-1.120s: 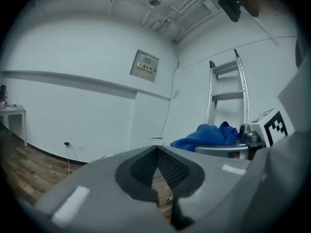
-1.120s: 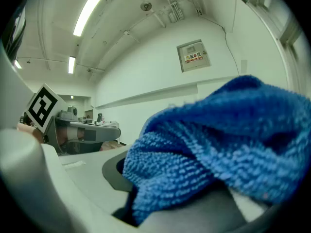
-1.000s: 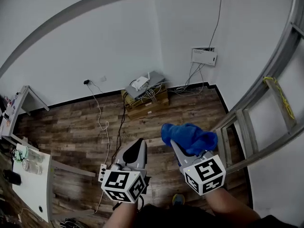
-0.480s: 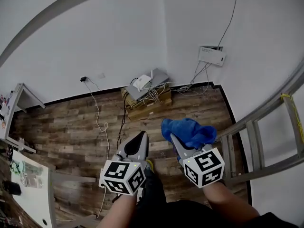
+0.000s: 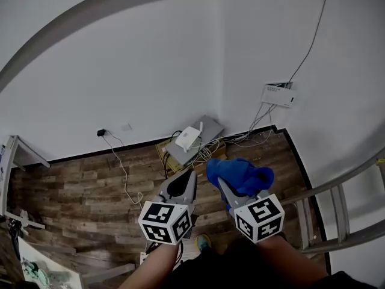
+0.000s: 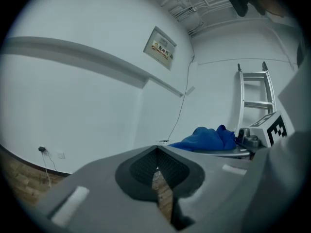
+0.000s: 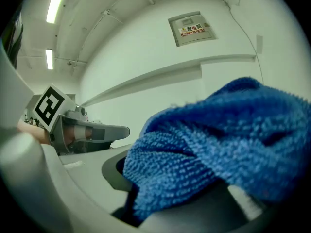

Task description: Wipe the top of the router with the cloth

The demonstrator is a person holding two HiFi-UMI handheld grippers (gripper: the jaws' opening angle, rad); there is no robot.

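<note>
A white router [image 5: 190, 138] lies on a grey flat device on a cardboard box [image 5: 198, 151] at the foot of the wall. My right gripper [image 5: 220, 182] is shut on a bunched blue cloth [image 5: 238, 174], held in the air just in front of the box. The cloth [image 7: 214, 149] fills most of the right gripper view. My left gripper [image 5: 185, 182] is shut and empty, side by side with the right one; its jaws meet in the left gripper view [image 6: 156, 171]. The cloth [image 6: 208, 139] also shows there at the right.
Cables run from a white wall box [image 5: 278, 94] down to the router and across the wooden floor [image 5: 84, 173] to a wall socket [image 5: 100, 132]. A metal ladder [image 5: 337, 203] leans at the right. A table edge [image 5: 36, 268] is at lower left.
I have walked toward the corner; the router and box are now much nearer, just beyond both gripper tips. Both grippers keep their pose and the cloth stays held.
</note>
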